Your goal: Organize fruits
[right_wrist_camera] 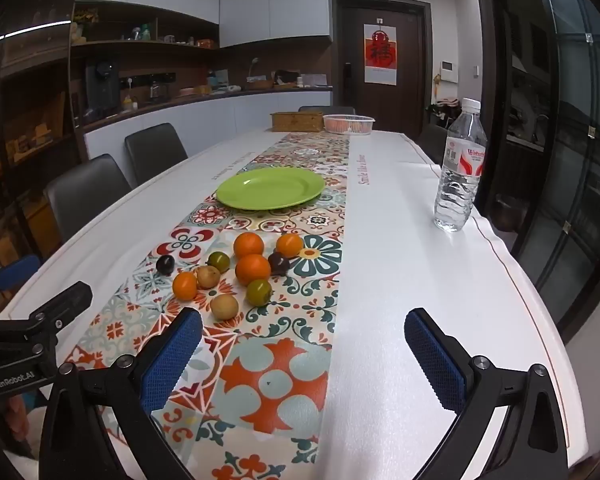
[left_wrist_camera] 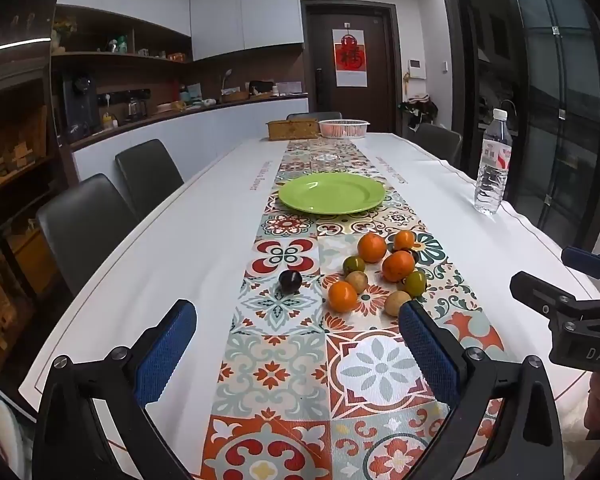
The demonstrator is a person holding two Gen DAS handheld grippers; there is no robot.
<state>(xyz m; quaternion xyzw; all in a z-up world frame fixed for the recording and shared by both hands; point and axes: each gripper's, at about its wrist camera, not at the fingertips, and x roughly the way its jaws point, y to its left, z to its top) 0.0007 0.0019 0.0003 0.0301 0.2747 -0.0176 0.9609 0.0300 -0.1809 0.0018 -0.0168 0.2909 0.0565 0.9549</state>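
Left wrist view: fruit lies loose on the table, and the green plate is bare.

Judged from this, sorting has not begun. The plate sits on the patterned runner; the fruit cluster lies just on the camera's side of it, with one dark plum apart to its left. Left gripper and right gripper both gape wide, holding nothing, short of the fruit. A second dark fruit is half hidden behind an orange. The far white basket's contents are unclear.

Glossy green plate, clear plastic bottle, matt patterned cloth runner.
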